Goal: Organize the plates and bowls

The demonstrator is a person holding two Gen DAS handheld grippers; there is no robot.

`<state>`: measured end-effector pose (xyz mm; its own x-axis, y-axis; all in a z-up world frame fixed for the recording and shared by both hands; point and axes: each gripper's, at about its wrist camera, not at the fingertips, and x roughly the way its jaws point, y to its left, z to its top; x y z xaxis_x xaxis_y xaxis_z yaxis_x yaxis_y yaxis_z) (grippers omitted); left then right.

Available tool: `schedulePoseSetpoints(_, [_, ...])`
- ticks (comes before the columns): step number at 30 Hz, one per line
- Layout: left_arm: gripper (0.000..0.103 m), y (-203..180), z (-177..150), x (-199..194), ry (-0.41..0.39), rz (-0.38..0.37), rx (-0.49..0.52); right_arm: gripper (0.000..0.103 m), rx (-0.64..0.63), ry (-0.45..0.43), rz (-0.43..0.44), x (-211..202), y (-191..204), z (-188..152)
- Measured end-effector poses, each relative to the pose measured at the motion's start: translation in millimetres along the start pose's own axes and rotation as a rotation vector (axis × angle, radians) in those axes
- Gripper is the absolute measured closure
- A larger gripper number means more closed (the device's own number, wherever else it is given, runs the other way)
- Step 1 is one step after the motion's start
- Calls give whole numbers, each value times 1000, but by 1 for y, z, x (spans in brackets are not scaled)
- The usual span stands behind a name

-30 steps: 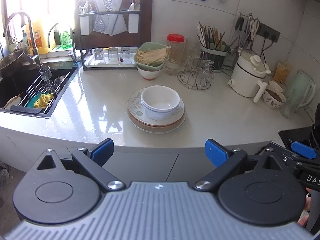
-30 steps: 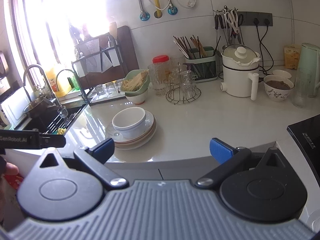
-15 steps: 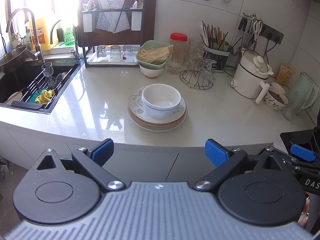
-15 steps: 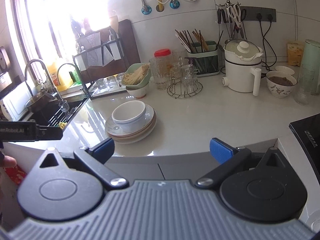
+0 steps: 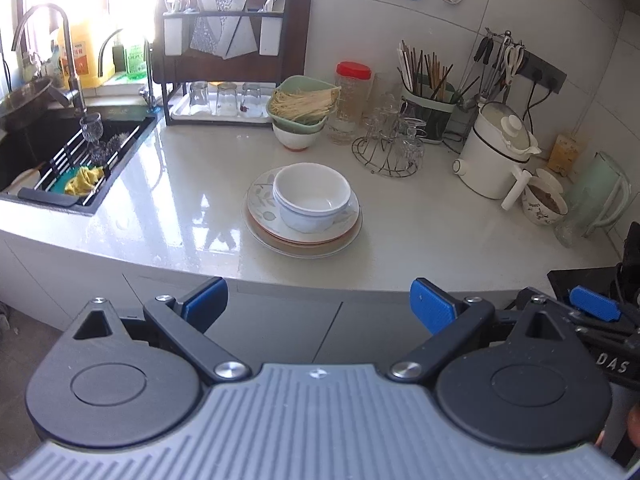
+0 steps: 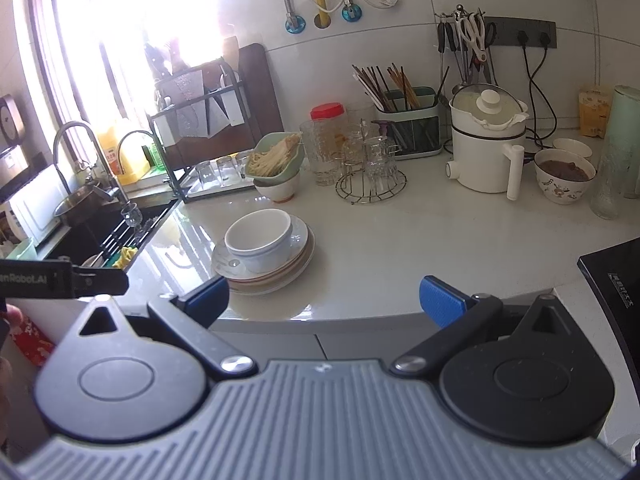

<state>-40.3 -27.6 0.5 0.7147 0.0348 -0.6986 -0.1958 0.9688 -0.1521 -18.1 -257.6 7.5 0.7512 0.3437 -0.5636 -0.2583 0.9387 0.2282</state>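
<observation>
A stack of white bowls (image 5: pixel 312 196) sits on a stack of plates (image 5: pixel 262 216) in the middle of the white counter (image 5: pixel 180 200). The same bowls (image 6: pixel 260 238) and plates (image 6: pixel 298 252) show in the right wrist view. My left gripper (image 5: pixel 318 304) is open and empty, held in front of the counter edge, short of the stack. My right gripper (image 6: pixel 324 300) is open and empty, also off the counter's front edge, with the stack ahead to its left. The right gripper's blue pad shows at the far right of the left wrist view (image 5: pixel 594 308).
A sink (image 5: pixel 60 148) with a rack lies at the left. A dish rack (image 5: pixel 224 60) with glasses stands at the back. A green bowl of noodles (image 5: pixel 304 104), a jar (image 5: pixel 352 100), a wire glass stand (image 5: pixel 390 148), a white pot (image 5: pixel 496 156) and a cooktop (image 6: pixel 616 280) stand around.
Both grippers have risen and moved a little closer to the counter, so the stack sits lower and larger in view. Both stay open and empty.
</observation>
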Motion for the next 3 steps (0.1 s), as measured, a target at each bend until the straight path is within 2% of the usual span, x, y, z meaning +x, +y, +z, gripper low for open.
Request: schedulePoseSetpoints(3, [4,2,2,0,-2,7,6,0,1,18,-13,3,2,1])
